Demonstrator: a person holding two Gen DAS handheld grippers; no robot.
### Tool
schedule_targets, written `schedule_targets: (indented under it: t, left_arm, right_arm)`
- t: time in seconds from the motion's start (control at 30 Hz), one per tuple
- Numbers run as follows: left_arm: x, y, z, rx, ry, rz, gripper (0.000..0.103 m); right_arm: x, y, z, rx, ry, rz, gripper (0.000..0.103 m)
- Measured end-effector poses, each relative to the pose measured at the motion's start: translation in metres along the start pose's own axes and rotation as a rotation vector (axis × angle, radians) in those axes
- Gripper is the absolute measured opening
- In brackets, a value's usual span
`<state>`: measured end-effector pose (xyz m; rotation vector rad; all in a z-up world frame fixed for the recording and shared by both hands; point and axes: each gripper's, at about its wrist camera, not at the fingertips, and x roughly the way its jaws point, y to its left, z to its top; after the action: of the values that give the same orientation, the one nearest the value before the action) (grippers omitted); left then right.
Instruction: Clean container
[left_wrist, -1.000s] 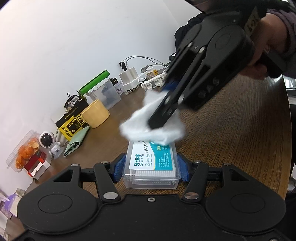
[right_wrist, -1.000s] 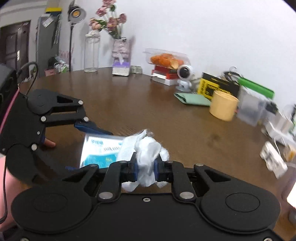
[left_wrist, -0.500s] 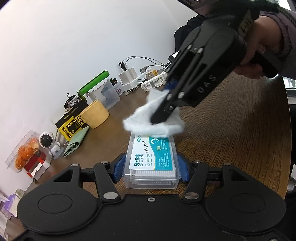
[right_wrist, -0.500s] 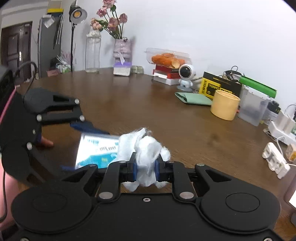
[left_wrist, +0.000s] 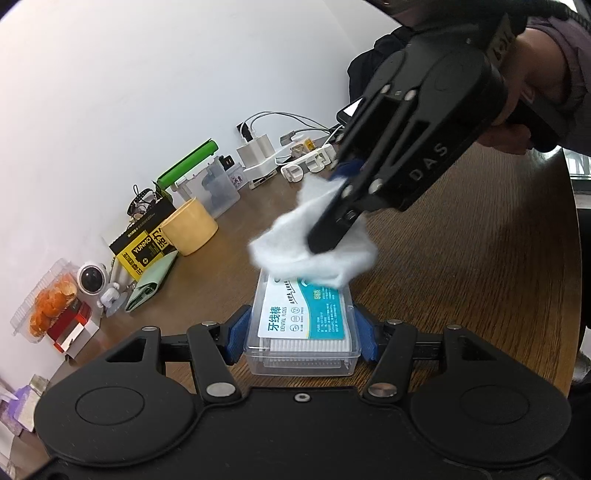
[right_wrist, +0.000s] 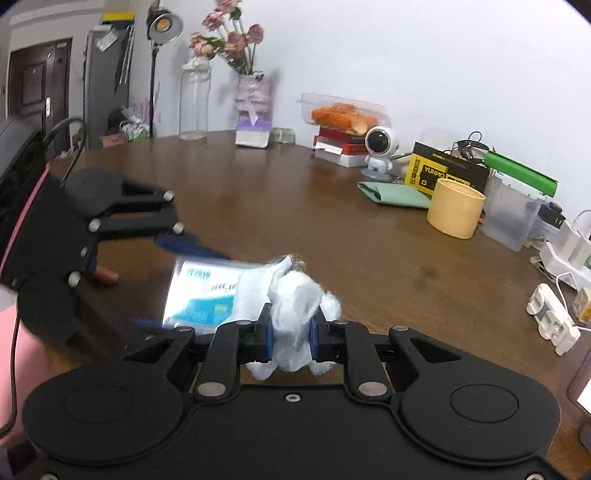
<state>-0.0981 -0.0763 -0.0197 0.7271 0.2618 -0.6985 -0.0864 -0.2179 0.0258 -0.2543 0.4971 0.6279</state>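
Note:
My left gripper (left_wrist: 301, 338) is shut on a clear plastic dental floss container (left_wrist: 303, 328) with a white and teal label, holding it on the brown table (left_wrist: 461, 266). My right gripper (right_wrist: 291, 334) is shut on a wad of white tissue (right_wrist: 295, 310). In the left wrist view the right gripper (left_wrist: 332, 236) presses the tissue (left_wrist: 314, 254) on the far end of the container's lid. In the right wrist view the container (right_wrist: 203, 291) lies left of the tissue, with the left gripper (right_wrist: 177, 280) around it.
Along the wall stand a yellow cup (left_wrist: 190, 230), a black and yellow box (left_wrist: 144, 247), a green wallet (left_wrist: 147, 286), a small robot figure (left_wrist: 92, 280), a clear box with green lid (left_wrist: 210, 184), chargers and cables (left_wrist: 288, 158). A vase of flowers (right_wrist: 251, 110) stands at the far side.
The right gripper has drawn the tissue back over the far end of the lid, a little towards the right. The left gripper and container have stayed put.

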Motion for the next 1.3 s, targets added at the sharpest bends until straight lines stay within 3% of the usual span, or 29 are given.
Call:
schedule_targets:
  t: [0.17, 0.23, 0.47, 0.7, 0.8, 0.97, 1.2, 1.3]
  left_arm:
    - [-0.002, -0.005, 0.0, 0.0, 0.0, 0.0, 0.057]
    - [-0.002, -0.005, 0.0, 0.001, 0.0, 0.001, 0.057]
    - [-0.007, -0.014, -0.001, 0.003, -0.001, 0.004, 0.057]
    - [-0.013, -0.022, -0.002, 0.003, -0.002, 0.004, 0.057]
    - [-0.014, -0.022, -0.001, 0.003, -0.002, 0.004, 0.057]
    - [-0.016, -0.023, -0.001, 0.005, -0.003, 0.005, 0.057]
    - [-0.019, -0.025, -0.001, 0.0, -0.002, 0.002, 0.057]
    - [-0.02, -0.027, -0.001, 0.003, -0.003, 0.003, 0.057]
  right_arm:
    - [-0.001, 0.036, 0.003, -0.075, -0.024, 0.118, 0.019]
    - [-0.005, 0.039, -0.001, -0.084, -0.017, 0.113, 0.019]
    - [-0.001, 0.002, -0.004, 0.001, 0.003, -0.023, 0.019]
    - [0.001, 0.035, 0.002, -0.069, -0.012, 0.126, 0.019]
    - [-0.007, 0.031, -0.005, -0.065, 0.0, 0.108, 0.019]
    - [-0.002, 0.003, -0.006, -0.004, 0.016, -0.003, 0.019]
    - [0.0, 0.033, 0.001, -0.062, -0.007, 0.132, 0.019]
    - [-0.004, 0.03, -0.003, -0.062, 0.004, 0.119, 0.019]
